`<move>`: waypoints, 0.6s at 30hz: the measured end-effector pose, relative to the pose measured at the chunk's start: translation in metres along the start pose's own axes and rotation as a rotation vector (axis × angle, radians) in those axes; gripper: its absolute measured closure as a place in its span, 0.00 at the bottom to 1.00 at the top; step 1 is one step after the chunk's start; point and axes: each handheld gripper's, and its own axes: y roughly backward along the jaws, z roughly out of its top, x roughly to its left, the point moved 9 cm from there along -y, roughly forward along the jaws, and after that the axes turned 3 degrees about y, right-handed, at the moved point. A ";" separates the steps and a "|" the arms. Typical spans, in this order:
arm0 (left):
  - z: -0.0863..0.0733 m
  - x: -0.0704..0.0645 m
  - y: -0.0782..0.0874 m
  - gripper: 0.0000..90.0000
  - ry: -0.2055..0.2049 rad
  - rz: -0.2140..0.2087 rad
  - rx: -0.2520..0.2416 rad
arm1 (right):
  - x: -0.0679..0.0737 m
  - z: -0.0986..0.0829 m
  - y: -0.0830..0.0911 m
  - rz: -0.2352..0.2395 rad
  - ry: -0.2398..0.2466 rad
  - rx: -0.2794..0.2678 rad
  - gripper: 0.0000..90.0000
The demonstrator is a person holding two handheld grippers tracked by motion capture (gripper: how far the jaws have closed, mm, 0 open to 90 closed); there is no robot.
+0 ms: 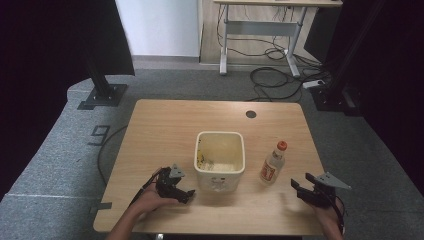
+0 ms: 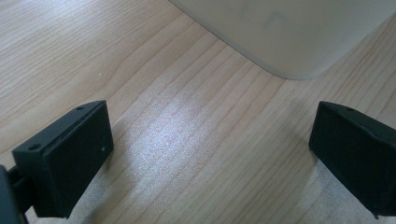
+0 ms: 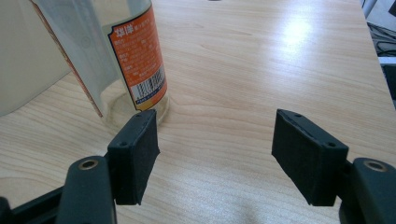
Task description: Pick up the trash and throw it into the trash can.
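Looking down: we see a light wooden table [image 1: 165, 125] on grey carpet, a person's forearms entering from the near edge with a gripper in each hand.
Centre of table: a cream, square-mouthed tub [image 1: 220, 159] stands upright with its mouth open to us; yellowish smears mark its inner walls, and we cannot tell what they are.
Beside the tub: a clear bottle [image 1: 273, 163] with an orange-red cap stands upright just to the tub's right, apart from it.
Bottle up close: in the right gripper view the bottle [image 3: 126, 56] carries an orange label with print and a barcode, and its base rests on the wood.
Left gripper: the left gripper [image 1: 181, 191] lies low at the near-left of the tub, its jaws pointing toward the tub's near corner.
Left jaws: in its own view we see the left gripper [image 2: 212, 154] with jaws spread wide, bare wood between them and nothing held; the tub [image 2: 299, 32] rises just ahead, its rounded corner untouched.
Right gripper: the right gripper [image 1: 299, 188] rests near the table's near-right edge, on the near-right side of the bottle and apart from it.
Right jaws: in its own view the right gripper [image 3: 217, 154] is spread wide and grasps nothing; the bottle stands just beyond its left jaw, outside the gap.
Background: a black-curtained frame flanks the carpet, and a desk [image 1: 260, 22] with loose cables [image 1: 272, 75] stands beyond the table.
Table detail: a dark round hole [image 1: 251, 114] sits near the far edge.
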 end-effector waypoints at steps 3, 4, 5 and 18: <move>0.000 0.000 0.000 0.00 0.000 0.000 0.000 | 0.000 0.001 0.001 -0.002 0.000 -0.004 0.35; 0.000 0.000 0.000 0.00 0.000 0.000 0.000 | 0.000 0.002 0.001 -0.002 -0.001 -0.007 0.35; 0.000 0.000 0.000 0.00 0.000 0.000 0.000 | -0.001 0.003 0.002 -0.006 0.001 -0.011 0.35; 0.000 0.000 0.000 0.00 0.000 0.000 -0.001 | 0.000 0.012 0.009 -0.004 -0.002 -0.040 0.35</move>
